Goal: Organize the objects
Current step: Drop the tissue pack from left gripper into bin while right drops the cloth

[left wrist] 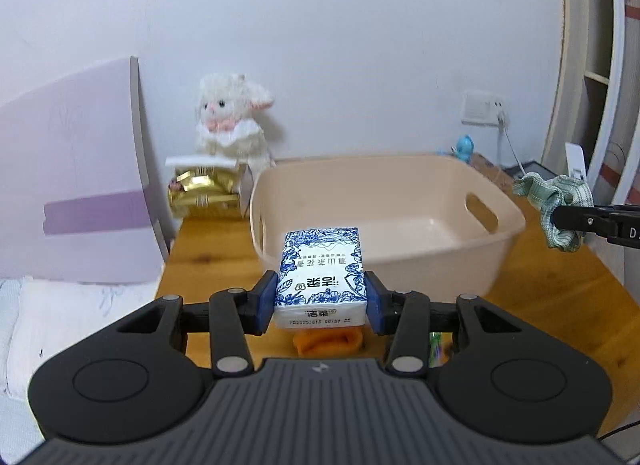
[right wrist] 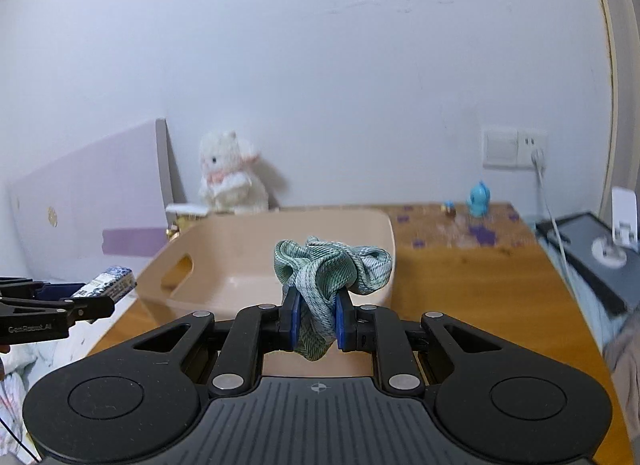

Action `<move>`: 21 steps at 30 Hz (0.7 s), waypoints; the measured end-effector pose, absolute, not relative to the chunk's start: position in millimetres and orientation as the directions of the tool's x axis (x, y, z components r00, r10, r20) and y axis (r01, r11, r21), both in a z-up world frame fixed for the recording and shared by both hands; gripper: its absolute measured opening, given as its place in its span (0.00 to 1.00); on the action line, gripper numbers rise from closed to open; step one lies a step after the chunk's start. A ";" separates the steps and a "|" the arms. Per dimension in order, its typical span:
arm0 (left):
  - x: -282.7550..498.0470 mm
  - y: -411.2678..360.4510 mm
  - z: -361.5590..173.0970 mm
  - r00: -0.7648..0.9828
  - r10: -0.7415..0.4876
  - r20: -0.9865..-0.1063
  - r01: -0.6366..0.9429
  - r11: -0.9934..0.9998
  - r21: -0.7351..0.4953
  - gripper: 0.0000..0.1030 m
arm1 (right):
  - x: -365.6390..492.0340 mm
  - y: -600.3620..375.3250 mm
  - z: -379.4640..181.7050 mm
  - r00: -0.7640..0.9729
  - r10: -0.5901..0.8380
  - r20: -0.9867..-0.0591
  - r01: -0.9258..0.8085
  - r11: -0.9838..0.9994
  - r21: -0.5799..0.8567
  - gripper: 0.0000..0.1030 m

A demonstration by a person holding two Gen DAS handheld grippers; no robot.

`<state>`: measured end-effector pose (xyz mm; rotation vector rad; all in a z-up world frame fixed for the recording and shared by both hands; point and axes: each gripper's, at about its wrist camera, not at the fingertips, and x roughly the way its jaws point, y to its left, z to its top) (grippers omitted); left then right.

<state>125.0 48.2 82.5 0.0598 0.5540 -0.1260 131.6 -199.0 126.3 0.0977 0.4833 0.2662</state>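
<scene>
At centre frame, my left gripper (left wrist: 321, 300) pinches a blue-patterned tissue pack (left wrist: 321, 273) before the beige basin (left wrist: 400, 201) on the wooden table (left wrist: 208, 257). My right gripper (right wrist: 317, 321) clamps a green scrunchie (right wrist: 330, 265), held up at the basin's near rim.

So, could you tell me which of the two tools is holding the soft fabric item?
The right tool, clamping the green checked fabric scrunchie; the left tool grips a blue-and-white tissue pack.
</scene>
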 end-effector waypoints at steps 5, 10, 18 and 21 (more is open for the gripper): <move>162.2 39.5 88.7 0.845 -0.107 -0.523 0.133 0.991 0.012 0.46 | 162.7 -189.3 129.9 0.860 0.264 -0.436 -0.232 0.964 0.126 0.15; 206.1 26.7 77.5 0.828 -0.093 -0.553 0.125 0.992 0.021 0.46 | 200.9 -182.1 117.6 0.844 0.246 -0.477 -0.215 0.969 0.120 0.15; 252.9 11.5 44.8 0.772 -0.061 -0.633 0.115 0.992 0.044 0.46 | 237.7 -164.0 90.5 0.789 0.230 -0.570 -0.218 0.972 0.090 0.16; 256.5 9.6 32.0 0.745 -0.057 -0.664 0.121 0.991 0.050 0.46 | 240.8 -162.1 83.3 0.773 0.228 -0.592 -0.216 0.972 0.092 0.22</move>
